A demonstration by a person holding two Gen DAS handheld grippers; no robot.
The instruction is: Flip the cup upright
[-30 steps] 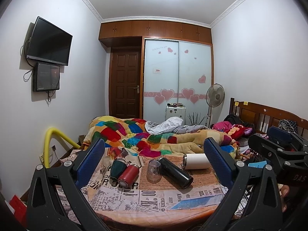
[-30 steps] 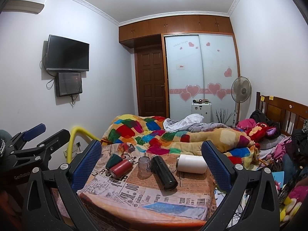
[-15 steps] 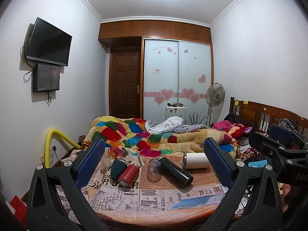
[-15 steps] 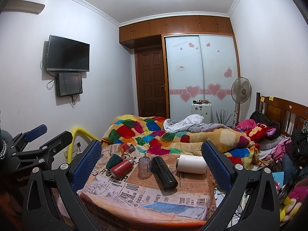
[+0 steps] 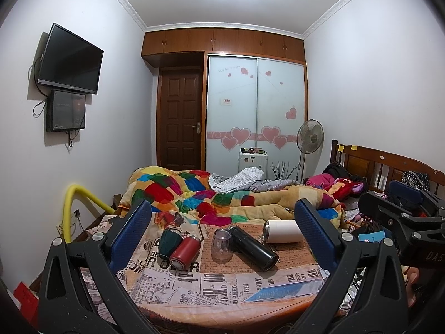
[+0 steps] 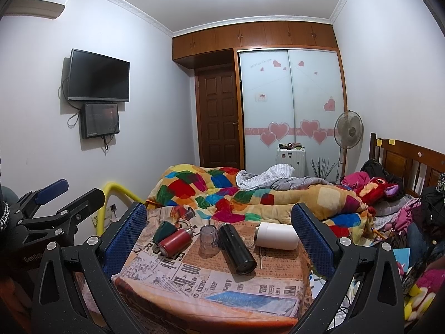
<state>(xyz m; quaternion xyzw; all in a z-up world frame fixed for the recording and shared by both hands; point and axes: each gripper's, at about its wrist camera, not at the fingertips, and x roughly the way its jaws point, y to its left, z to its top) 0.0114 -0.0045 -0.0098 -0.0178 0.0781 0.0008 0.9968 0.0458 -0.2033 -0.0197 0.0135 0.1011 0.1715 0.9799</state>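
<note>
Left of the black flask (image 5: 253,247), on the newsprint cloth (image 5: 222,281), a dark green cup (image 5: 168,240) lies on its side, touching a red bottle (image 5: 183,252) that is also on its side. Just beside the flask's left edge stands a clear cup (image 5: 221,245); it looks mouth-down, though the glass makes that hard to confirm. Right of the flask's far end a white tumbler (image 5: 283,231) lies on its side. The flask itself lies down, base toward the camera. Change over the last second: practically none. Both wrist views sit almost the same as one second and half a second back, with only a tiny drift in framing, and nothing on the cloth has shifted. The left gripper (image 5: 222,208) has its blue pads (image 5: 130,235) spread wide and empty, well short of the items. The right gripper (image 6: 219,211) is also spread wide, empty and held back, with the clear cup (image 6: 208,236) roughly centred between its fingers. So the task has not started: no approach, no contact, no cup turned. Likely target is the clear cup, or possibly the green one; cannot tell which. Next move calls for closing in on one cup without knocking the flask or the red bottle, both round and prone to roll.
</note>
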